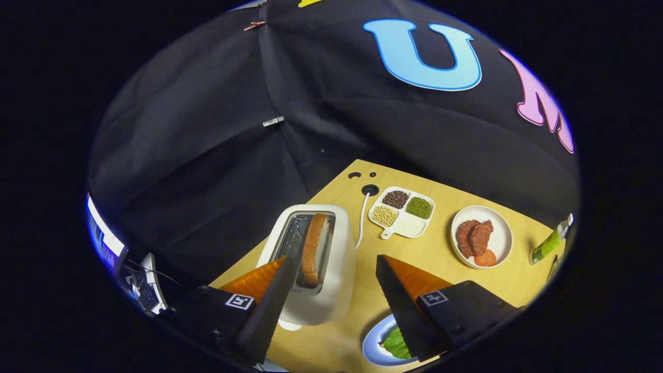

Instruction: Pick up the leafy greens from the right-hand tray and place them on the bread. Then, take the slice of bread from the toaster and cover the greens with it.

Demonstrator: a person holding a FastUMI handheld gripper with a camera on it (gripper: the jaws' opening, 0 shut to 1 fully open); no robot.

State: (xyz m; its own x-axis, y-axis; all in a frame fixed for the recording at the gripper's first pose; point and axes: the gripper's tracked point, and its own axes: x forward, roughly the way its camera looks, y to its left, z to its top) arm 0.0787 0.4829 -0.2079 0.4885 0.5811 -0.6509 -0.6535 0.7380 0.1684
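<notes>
Your claw [331, 280] is spread wide and holds nothing — its fingers straddle the one white toaster [311, 264] at lower centre, one bread slice [315, 248] upright in its slot. Leafy greens [396, 343] lie on the blue plate [374, 346] at the bottom; two other dishes sit on the worktop [440, 243].

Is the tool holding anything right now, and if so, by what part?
Nothing is held. The tool is open, its fingers apart above the toaster, with the bread slice in the slot just ahead of them.
</notes>
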